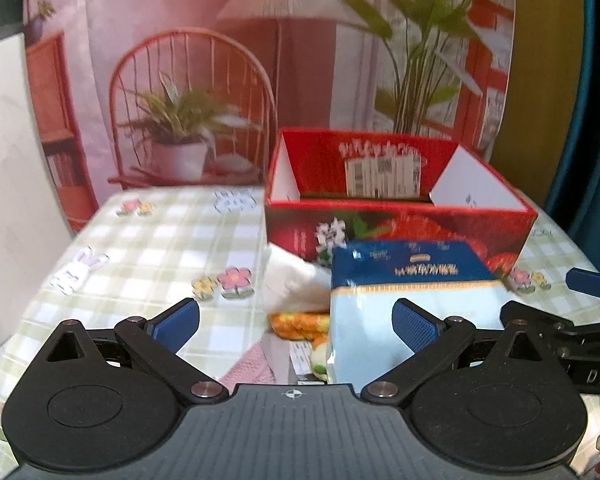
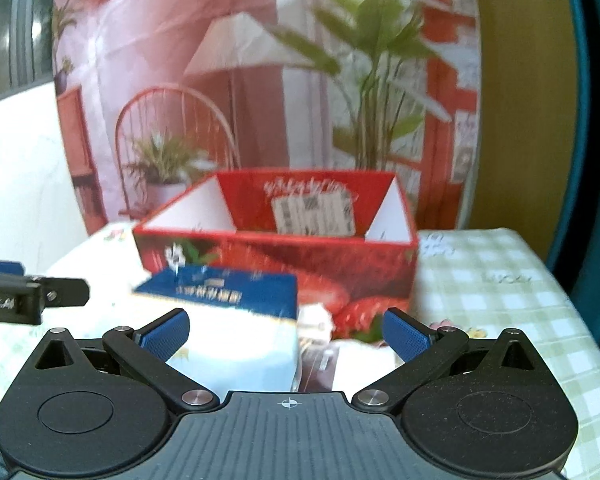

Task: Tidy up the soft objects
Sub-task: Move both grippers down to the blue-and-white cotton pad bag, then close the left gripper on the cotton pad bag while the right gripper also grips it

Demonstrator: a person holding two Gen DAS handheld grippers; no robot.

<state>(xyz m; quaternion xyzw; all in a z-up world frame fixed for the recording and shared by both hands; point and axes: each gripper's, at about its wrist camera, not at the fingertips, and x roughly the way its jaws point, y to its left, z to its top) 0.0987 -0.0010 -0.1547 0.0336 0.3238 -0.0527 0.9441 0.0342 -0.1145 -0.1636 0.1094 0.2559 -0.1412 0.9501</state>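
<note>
Counter [image 1: 148, 240]: covered by a green-and-white checked cloth with flower and bunny prints.
Red box [image 1: 400, 220]: open-topped, printed with strawberries, standing at the far middle of the counter; a white label shows on its inner back wall.
Tissue pack [image 1: 404, 288]: blue and pale blue, lying just in front of the red box – between the two grippers in both views.
Other soft objects: a white cloth-like item [image 1: 292, 276] left of the tissue pack, an orange-yellow plush piece [image 1: 300, 322] below it, and a pink knitted corner [image 1: 252, 368] nearest the camera; blur hides their exact shapes.
Left gripper [image 1: 296, 324]: jaws spread wide, holding nothing – its right pad sits in front of the tissue pack's side.
Right gripper [image 2: 286, 332]: jaws also wide apart and empty, poised just before the tissue pack.
</note>
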